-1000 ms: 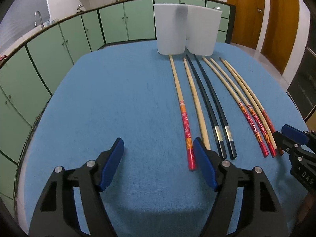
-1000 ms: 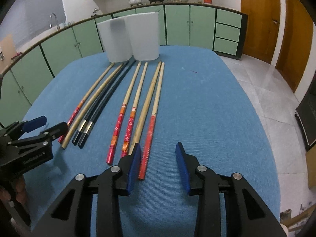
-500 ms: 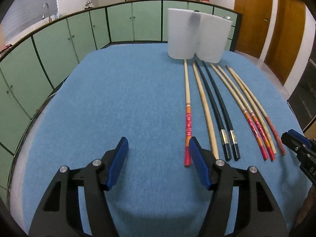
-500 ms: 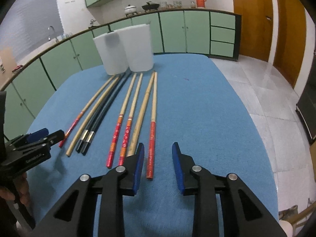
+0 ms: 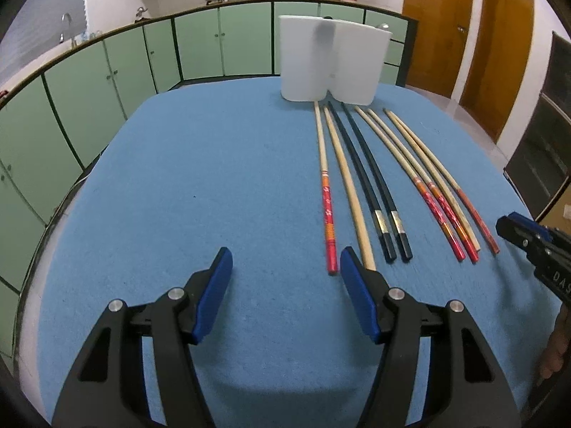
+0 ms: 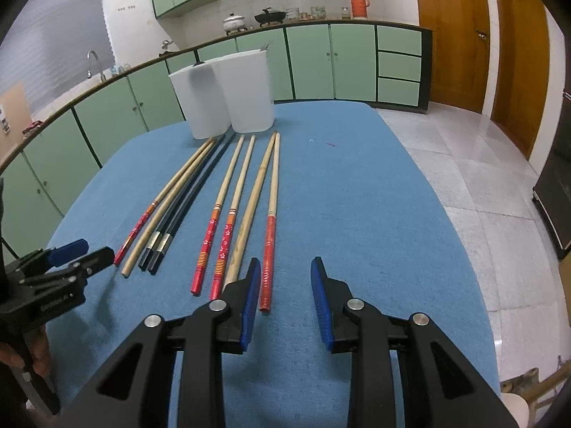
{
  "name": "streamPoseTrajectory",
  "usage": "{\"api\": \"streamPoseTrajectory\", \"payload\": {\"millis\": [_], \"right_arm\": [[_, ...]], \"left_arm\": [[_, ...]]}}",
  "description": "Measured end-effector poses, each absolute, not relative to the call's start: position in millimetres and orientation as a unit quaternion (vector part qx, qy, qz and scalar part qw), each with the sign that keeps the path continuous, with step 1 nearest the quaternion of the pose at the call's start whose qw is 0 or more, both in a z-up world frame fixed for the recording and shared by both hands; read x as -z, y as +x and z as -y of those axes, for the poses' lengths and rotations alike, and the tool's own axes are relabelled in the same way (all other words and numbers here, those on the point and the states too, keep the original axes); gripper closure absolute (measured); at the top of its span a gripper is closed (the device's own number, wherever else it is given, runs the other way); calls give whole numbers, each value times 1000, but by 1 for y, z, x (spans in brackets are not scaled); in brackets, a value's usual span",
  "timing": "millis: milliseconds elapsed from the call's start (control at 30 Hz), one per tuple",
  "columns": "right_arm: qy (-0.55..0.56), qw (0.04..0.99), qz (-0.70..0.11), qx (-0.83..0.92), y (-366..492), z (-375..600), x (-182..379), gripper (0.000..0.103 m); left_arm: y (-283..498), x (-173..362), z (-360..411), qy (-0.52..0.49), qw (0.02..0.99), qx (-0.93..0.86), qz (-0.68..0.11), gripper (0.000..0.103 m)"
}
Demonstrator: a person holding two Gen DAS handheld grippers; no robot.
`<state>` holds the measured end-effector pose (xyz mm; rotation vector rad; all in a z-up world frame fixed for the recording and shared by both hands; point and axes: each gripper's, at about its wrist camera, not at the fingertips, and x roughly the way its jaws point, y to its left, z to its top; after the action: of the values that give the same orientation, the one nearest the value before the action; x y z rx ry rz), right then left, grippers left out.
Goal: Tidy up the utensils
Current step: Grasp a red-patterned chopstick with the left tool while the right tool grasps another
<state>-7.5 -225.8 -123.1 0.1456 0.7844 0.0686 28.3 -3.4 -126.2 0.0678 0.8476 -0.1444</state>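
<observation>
Left gripper [image 5: 285, 285] over the near table edge, jaws wide apart, nothing between them; its right finger [image 5: 357, 296] sits just beside the butt of the plain wooden chopstick [image 5: 348, 185]. Right gripper [image 6: 283, 294] jaws moderately apart, empty; the red-handled chopstick [image 6: 269, 246] ends just ahead of the left finger [image 6: 249, 296]. Eight chopsticks lie side by side on the blue tablecloth [image 5: 196, 178], among them a black pair [image 5: 371, 185], tips pointing away. Beyond the tips, two white holders [image 6: 228, 96] stand touching each other. Green cabinets [image 6: 353, 60] behind.
</observation>
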Motion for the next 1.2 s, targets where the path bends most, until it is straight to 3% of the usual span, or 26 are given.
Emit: {"api": "streamPoseTrajectory", "payload": {"millis": [400, 767, 1067, 1133, 1200], "right_arm": [[67, 923, -376, -40, -15, 223, 120, 74], [58, 912, -402, -47, -11, 218, 133, 74], [42, 909, -412, -40, -6, 212, 135, 77], [45, 909, -412, -37, -6, 212, 136, 84], [49, 909, -412, -38, -6, 213, 136, 85]], "left_arm": [[31, 134, 17, 57, 898, 77, -429, 62], [30, 134, 18, 56, 898, 77, -429, 66], [30, 133, 24, 66, 898, 80, -427, 82], [29, 133, 24, 68, 898, 82, -426, 96], [29, 133, 26, 68, 898, 83, -427, 98]]}}
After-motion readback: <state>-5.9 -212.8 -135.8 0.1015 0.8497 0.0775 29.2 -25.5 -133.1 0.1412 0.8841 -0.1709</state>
